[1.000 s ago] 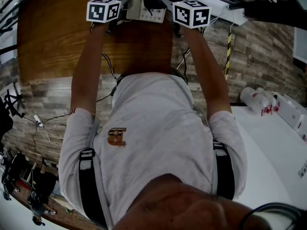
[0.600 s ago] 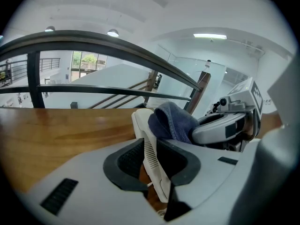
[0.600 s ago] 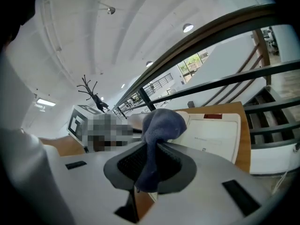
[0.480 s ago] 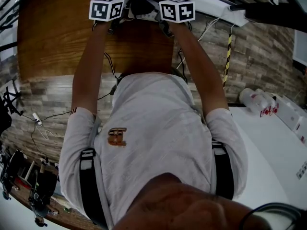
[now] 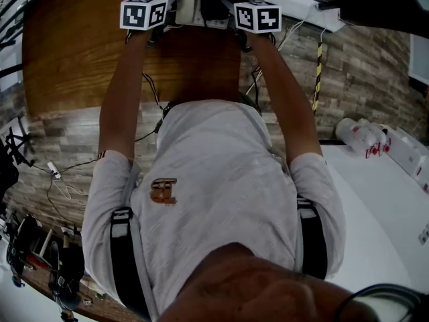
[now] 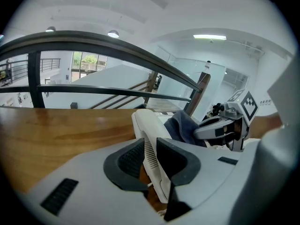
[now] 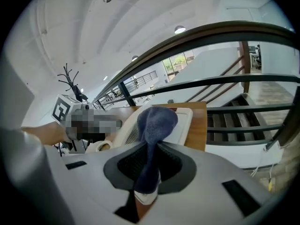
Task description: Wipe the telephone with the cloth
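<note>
A white telephone (image 5: 193, 7) sits at the far edge of the wooden table (image 5: 80, 45). My left gripper (image 5: 173, 4) is shut on the telephone's ribbed white side (image 6: 149, 150), the jaws closing on it from both sides (image 6: 150, 162). My right gripper (image 5: 228, 5) is shut on a dark blue cloth (image 7: 157, 121) that bunches up out of its jaws (image 7: 149, 168) and rests against the telephone body (image 7: 183, 122). In the left gripper view the cloth (image 6: 182, 127) lies over the telephone's far side, with the right gripper (image 6: 220, 128) just behind it.
A dark railing (image 6: 93, 43) runs past the table's far edge, with a stairwell (image 7: 239, 121) beyond it. Cables (image 5: 151, 89) hang down off the table's near edge. A white counter with bottles (image 5: 365, 139) stands to the right.
The right gripper with the cloth swung left across the telephone, then back a little to the right. The left gripper has kept its hold and barely moved.
</note>
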